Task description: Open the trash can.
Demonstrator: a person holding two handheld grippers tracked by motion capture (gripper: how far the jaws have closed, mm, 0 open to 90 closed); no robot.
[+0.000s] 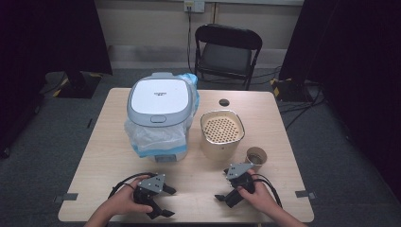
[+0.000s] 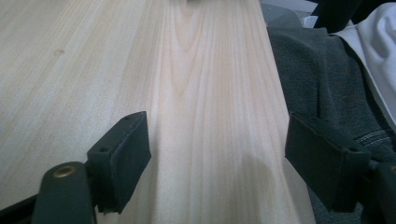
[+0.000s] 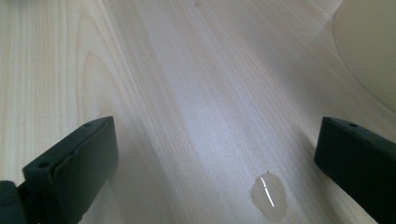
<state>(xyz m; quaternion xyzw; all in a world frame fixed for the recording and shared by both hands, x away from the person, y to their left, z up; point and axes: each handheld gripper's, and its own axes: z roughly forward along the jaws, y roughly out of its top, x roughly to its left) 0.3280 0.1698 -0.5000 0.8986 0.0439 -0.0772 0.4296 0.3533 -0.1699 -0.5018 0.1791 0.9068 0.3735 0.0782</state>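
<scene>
At the bottom of the high view, two hands rest on the wooden desk, and each hand holds a gripper. Low on the left, the left gripper lies with its jaws wide apart and nothing between them. In the left gripper view its two black jaws stand far apart over bare wood, close to the desk's edge, with dark grey cloth past that edge on the right of the frame. Low on the right, the right gripper also has its jaws wide apart and holds nothing. In the right gripper view a small clear drop of liquid sits on the wood between the jaws, near the bottom.

Just up and right of the right gripper stands a brown paper cup. Next to the cup, toward the middle of the frame, is a cream pot with a holed tray inside. Left of it stands a white cooker with its lid shut, wrapped in a clear plastic bag. A black chair stands behind the desk, at the top.
</scene>
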